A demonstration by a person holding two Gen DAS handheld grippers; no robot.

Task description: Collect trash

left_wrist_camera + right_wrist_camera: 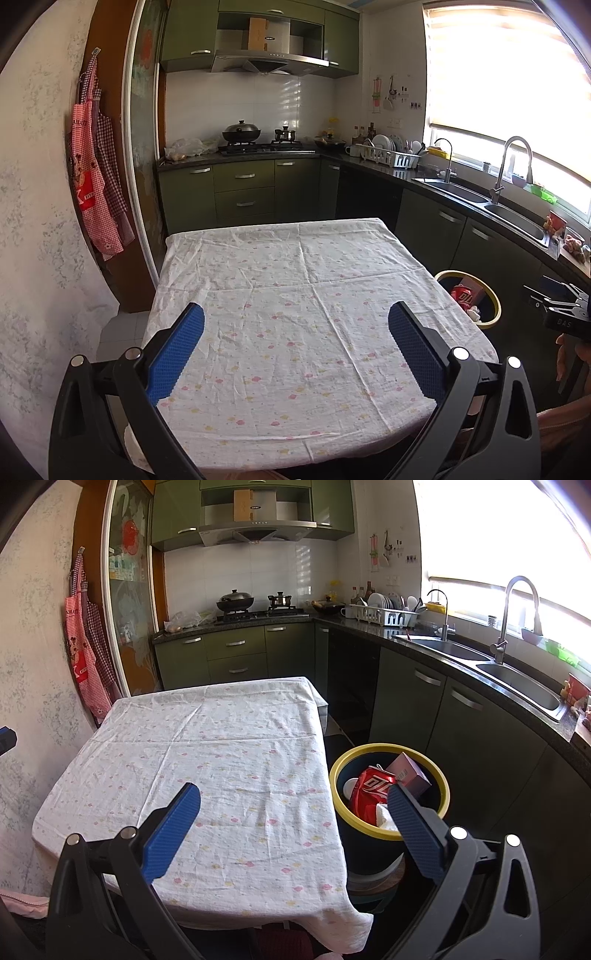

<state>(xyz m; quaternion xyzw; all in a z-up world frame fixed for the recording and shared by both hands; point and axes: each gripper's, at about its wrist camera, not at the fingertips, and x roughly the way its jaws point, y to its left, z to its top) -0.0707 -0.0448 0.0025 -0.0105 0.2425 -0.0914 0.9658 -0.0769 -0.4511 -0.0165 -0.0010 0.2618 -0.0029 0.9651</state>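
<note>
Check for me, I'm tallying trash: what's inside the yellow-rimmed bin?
Bin holds a crushed red can, a pink box and something white. Anything beneath them is hidden.

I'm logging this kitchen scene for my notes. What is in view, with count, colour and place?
table: one, white floral cloth, centre, nothing on it
bin: one, dark with yellow rim, on the floor right of the table
can: one, red, crushed, in the bin
box: one, pink, in the bin
tissue: white, in the bin
aprons: red checked, hanging on the left wall
wok: one, black, on the stove
dish rack: one, white, on the counter
taps: two, steel, at the sinks
left hand-held gripper: open, above the table
right hand-held gripper: open, near the bin
</note>
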